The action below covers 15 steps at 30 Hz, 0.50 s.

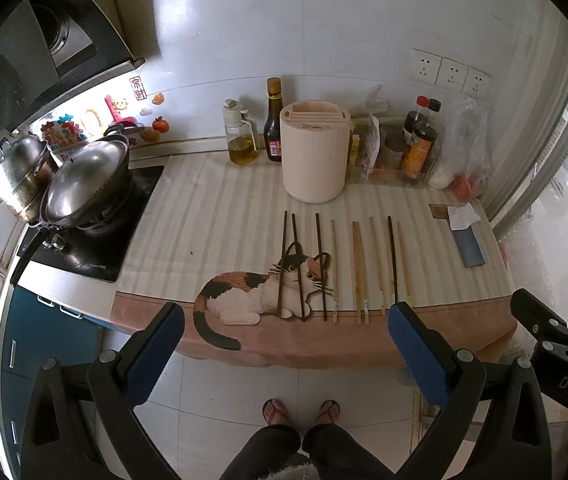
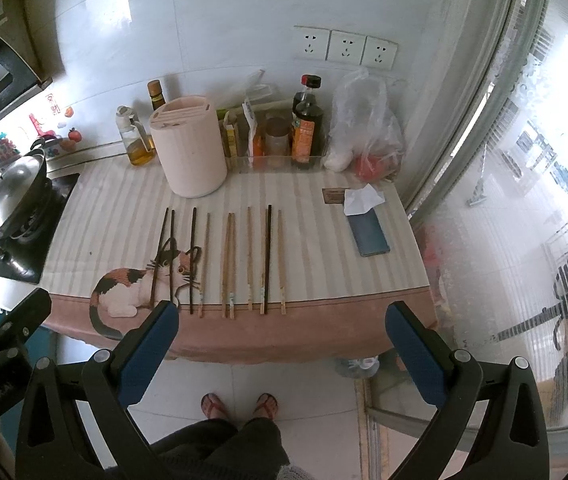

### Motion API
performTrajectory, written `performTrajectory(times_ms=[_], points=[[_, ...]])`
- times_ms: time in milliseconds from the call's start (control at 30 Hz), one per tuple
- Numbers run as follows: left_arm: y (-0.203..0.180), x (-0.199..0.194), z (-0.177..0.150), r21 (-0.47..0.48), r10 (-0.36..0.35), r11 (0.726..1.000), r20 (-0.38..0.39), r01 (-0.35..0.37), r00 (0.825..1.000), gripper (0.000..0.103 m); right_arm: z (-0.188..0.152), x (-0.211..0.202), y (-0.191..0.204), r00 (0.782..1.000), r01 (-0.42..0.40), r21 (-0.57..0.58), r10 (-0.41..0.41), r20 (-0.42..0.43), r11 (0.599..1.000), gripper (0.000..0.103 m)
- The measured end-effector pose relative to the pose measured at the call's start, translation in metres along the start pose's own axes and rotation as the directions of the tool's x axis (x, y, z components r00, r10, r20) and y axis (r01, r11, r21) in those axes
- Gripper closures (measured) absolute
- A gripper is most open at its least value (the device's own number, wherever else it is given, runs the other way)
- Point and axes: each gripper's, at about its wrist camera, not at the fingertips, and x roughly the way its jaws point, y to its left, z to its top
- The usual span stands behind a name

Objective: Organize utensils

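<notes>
Meanwhile, both the left gripper (image 1: pixel 285 330) and right gripper (image 2: pixel 282 328) are being held wide, empty, low in frame; thin chopsticks (image 2: pixel 228 260) risk being scattered by a clumsy pinch.

The left gripper (image 1: pixel 285 322) is wide open and holds nothing. The right gripper (image 2: pixel 282 320) is wide open too, at 3 o'clock from the left. The person's feet (image 1: pixel 301 411) stand below at 6 o'clock.

You've got nine or so chopsticks (image 1: pixel 357 270) laid out flat in a loose row on the striped cat mat, dark ones mixed with bamboo, tips toward the round beige utensil holder (image 1: pixel 315 152) standing upright behind them.
</notes>
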Motion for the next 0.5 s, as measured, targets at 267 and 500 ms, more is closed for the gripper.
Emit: performTrajectory(times_ms=[267,500], points=[[0.0005,0.0050,-0.0007,-0.003,-0.003,1.000,-0.002,0.003,1.000,0.000,0.0003,-0.0010,-0.0038,1.000,0.001,0.003,-0.001,0.009,1.000,0.000],[-0.0004,0.0052,-0.0001,-0.002,-0.002,1.000,0.000,0.002,1.000,0.000,0.0007,-0.0014,-0.0054,1.000,0.001,0.001,-0.001,0.010,1.000,0.000]])
